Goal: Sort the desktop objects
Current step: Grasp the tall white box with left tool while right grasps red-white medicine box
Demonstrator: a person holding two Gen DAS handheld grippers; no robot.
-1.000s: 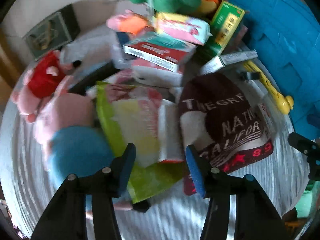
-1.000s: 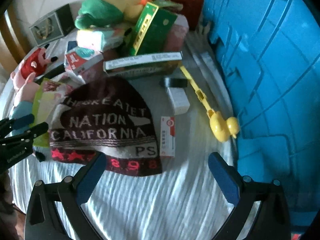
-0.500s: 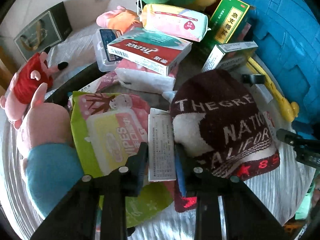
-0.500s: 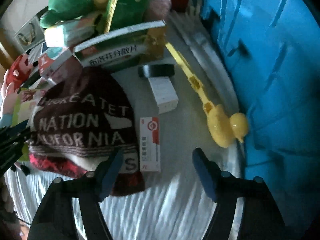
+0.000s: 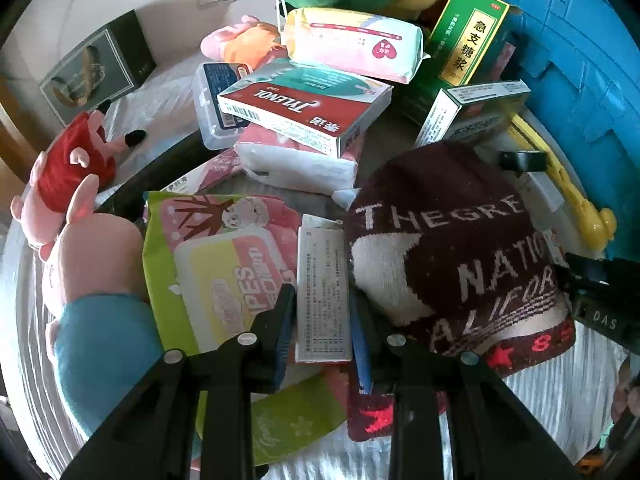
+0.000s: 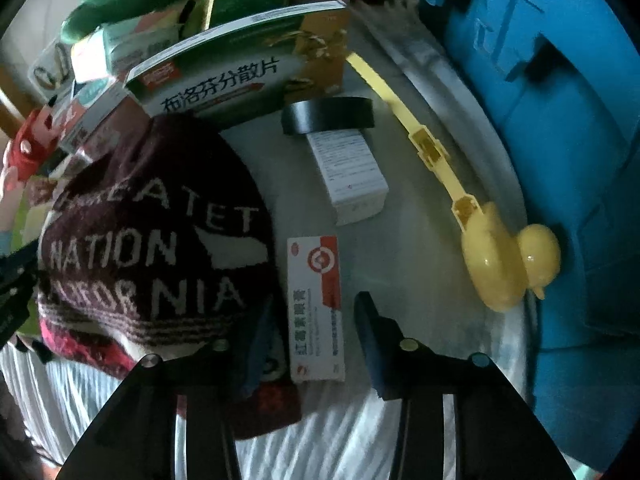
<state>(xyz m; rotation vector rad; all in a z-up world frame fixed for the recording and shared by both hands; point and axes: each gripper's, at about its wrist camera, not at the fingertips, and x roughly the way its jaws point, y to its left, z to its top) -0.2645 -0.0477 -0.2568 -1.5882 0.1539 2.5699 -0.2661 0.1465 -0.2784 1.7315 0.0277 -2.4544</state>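
A: The left gripper (image 5: 322, 322) pinches the white leaflet box (image 5: 323, 292), lying between the wipes pack (image 5: 216, 276) at nine o'clock and the knit cap (image 5: 448, 256) at three.

B: The right gripper's (image 6: 316, 336) fingers are closing around the red-and-white box (image 6: 316, 308), seemingly not yet touching, the yellow duck (image 6: 508, 264) at two o'clock.

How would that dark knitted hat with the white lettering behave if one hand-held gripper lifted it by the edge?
The knitted hat would probably flop and drape, since it lies slumped over its neighbours. It looks light for its size. It touches the red-and-white box, so lifting it might nudge that box.
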